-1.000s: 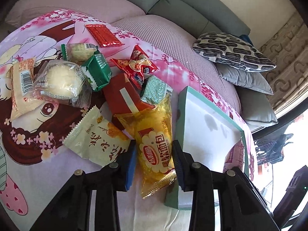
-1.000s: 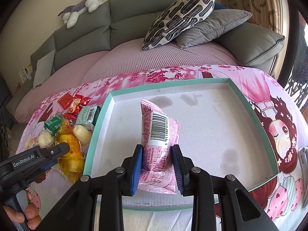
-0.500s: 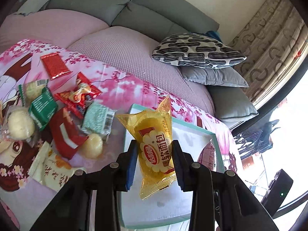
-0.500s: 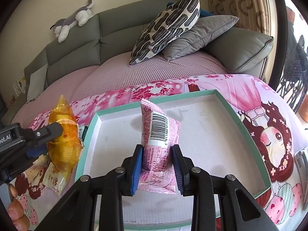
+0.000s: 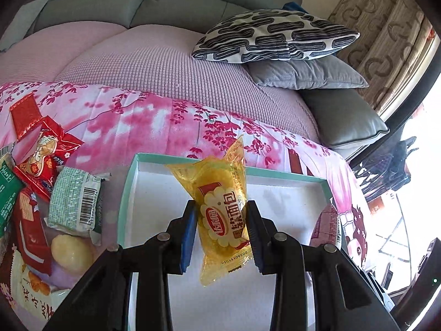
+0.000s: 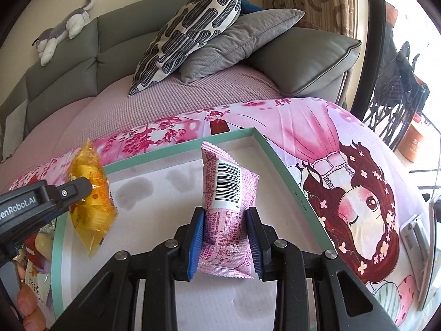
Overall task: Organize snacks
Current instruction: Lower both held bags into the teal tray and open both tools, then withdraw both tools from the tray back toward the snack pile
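Left gripper (image 5: 222,231) clenched on yellow bread packet (image 5: 220,212), carried from loose snack pile (image 5: 49,182) to above tray (image 5: 125,190); right gripper (image 6: 224,237) clamping pink packet (image 6: 227,207) over tray's far corner. Both awaiting release.

Both views were brightly lit by daylight entering from the window side at the right, where the outdoor area (image 5: 413,193) was overexposed to near white. Soft grey shadows lay on the white floor of the tray (image 6: 154,184). The yellow snack wrapper (image 5: 223,215) glowed translucent and carried small specular highlights. Focus was sharp at centre, without motion blur. Fisheye distortion curved the sofa (image 6: 82,55), and black vignetting filled the corners.
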A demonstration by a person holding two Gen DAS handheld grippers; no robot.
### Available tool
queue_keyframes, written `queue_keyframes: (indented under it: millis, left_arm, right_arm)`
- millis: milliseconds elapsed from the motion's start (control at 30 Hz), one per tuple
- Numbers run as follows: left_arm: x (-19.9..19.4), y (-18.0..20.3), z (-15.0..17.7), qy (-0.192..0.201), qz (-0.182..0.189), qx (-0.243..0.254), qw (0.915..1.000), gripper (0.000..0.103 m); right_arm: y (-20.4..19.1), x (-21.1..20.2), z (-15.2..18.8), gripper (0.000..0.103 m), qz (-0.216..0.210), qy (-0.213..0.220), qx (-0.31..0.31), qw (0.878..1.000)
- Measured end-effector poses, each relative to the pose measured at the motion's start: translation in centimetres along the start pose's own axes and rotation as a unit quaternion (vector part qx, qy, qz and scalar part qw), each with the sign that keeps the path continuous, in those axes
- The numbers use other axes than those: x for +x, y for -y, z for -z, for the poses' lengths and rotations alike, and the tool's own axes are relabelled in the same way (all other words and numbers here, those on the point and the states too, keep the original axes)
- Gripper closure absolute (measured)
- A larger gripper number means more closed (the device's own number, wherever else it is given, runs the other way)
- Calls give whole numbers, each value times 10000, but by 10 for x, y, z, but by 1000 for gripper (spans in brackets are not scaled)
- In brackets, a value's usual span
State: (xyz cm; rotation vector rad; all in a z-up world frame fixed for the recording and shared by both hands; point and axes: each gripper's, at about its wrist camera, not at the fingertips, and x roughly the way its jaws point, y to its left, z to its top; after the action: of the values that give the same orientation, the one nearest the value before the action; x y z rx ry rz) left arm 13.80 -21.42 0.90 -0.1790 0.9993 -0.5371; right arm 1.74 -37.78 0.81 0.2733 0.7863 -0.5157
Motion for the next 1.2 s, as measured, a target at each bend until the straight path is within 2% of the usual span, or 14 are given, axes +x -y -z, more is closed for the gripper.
queue_keyframes:
  millis: [267,333,400,533,567,600,633,733,800,1000,1200]
  left_arm:
    - [14,8,-1,-70,-189,120,9997,65]
    - [12,9,-1,-66,-231,127,9996,61]
    - [8,9,0,-86,-270,119,9995,50]
    - [-3,12,5,-58,-453,213,9987,41]
    - [-7,13,7,-29,-502,249,9984,37]
    - [-11,14,9,11,-539,272,9982,32]
    - [-14,14,10,47,-563,296,9980,30]
    - [-25,16,17,126,-679,394,9968,21]
    - [-33,15,22,200,-817,472,9953,16]
    - [-61,0,37,554,-1285,453,9891,10]
    - [-84,-16,56,840,-1833,466,9784,10]
  right_arm:
    - [3,7,-1,69,132,-44,-26,9999]
    - [2,6,-1,68,185,-76,-75,9998]
    - [3,5,0,68,226,-85,-86,9997]
    - [3,0,2,65,298,-137,-157,9993]
    - [3,-2,3,60,310,-140,-159,9993]
    - [3,-4,4,46,314,-146,-156,9993]
    - [3,-7,5,42,294,-149,-170,9993]
    - [1,-13,11,39,304,-189,-247,9991]
    - [1,-17,15,32,311,-241,-278,9988]
    - [2,-32,29,14,233,-337,-242,9989]
    - [-8,-48,45,10,124,-304,-376,9988]
